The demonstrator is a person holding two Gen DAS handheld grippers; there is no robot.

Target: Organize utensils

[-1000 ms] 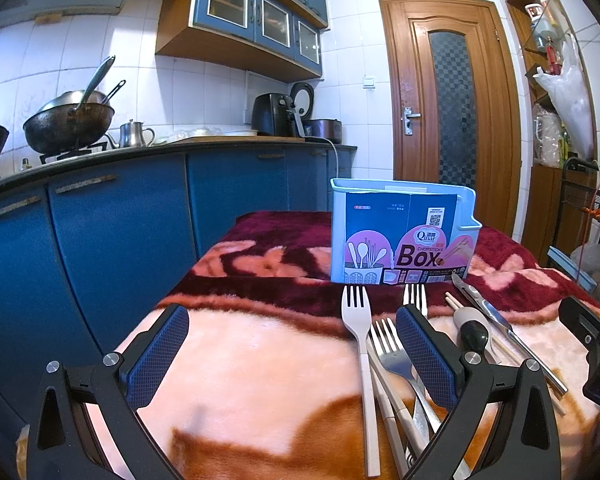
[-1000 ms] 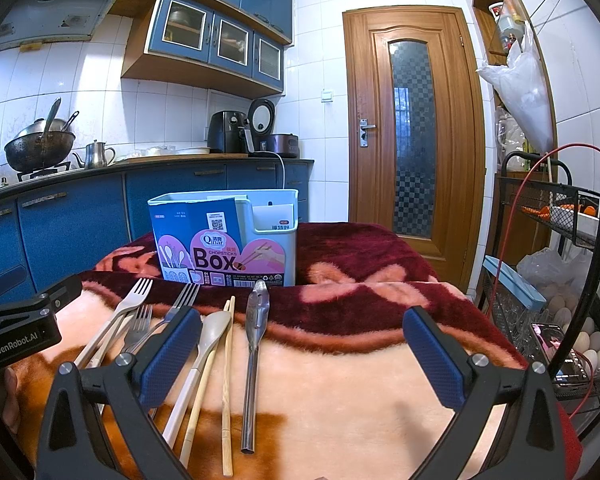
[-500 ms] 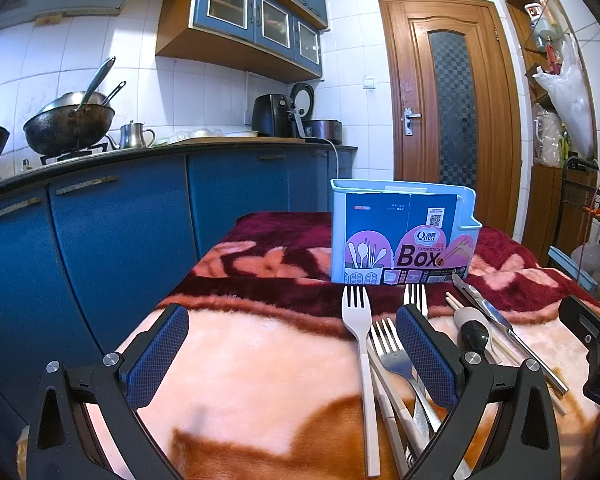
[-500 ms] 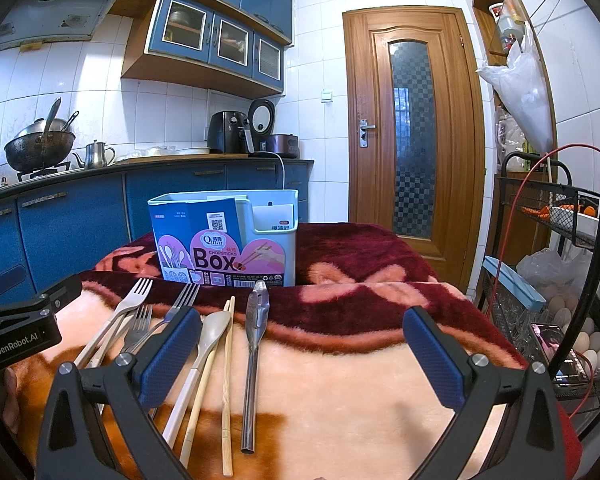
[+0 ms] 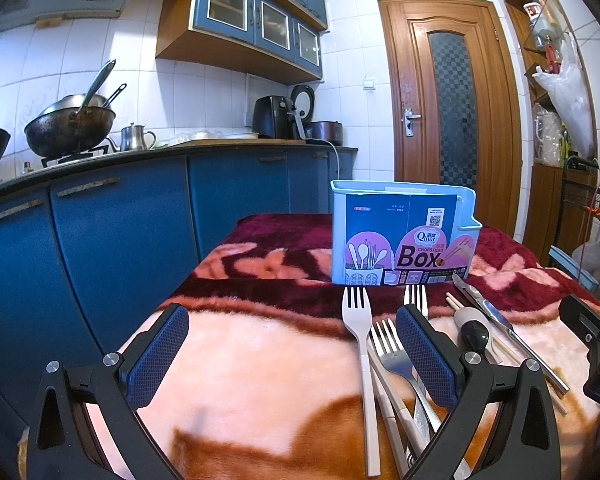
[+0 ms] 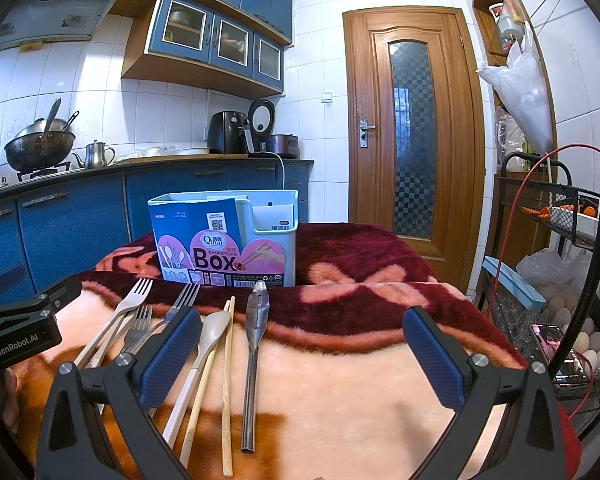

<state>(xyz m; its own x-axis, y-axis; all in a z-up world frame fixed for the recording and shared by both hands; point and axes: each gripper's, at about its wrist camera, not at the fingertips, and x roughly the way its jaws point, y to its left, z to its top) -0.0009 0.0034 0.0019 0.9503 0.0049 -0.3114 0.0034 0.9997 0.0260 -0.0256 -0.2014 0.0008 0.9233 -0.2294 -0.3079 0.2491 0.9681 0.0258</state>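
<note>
While looking along the left gripper (image 5: 292, 320), find its jaws spread wide with only pale blanket (image 5: 260, 380) between the blue pads, nothing gripped. Same for the right gripper (image 6: 302, 328): parted wide over bare blanket, holding nothing. Can see the light blue chopsticks box (image 5: 400, 236) standing upright on the dark red band at the far end, behind the row of utensils and apart from both grippers; cannot see inside it, as the printed card covers its front. Nearer, find the utensils flat on the blanket, handles toward the cameras: a white fork (image 5: 360, 344) lying free, then steel forks (image 5: 392, 356) overlapping it, their handles crossed and partly hidden behind the left gripper's right finger. Cannot count those forks with certainty; only the tines of one (image 5: 416, 296) show above that finger. From the right wrist, can make out a beige spoon (image 6: 214, 328) with its handle partly covered by the right gripper's left finger, wooden chopsticks (image 6: 228, 360) just beside it, and a long steel utensil (image 6: 254, 344) a little further right, its kind hard to make out. Also find the left gripper's black body cut off at the left edge, with a few fingertips of a hand (image 6: 8, 392) just showing below it.
</note>
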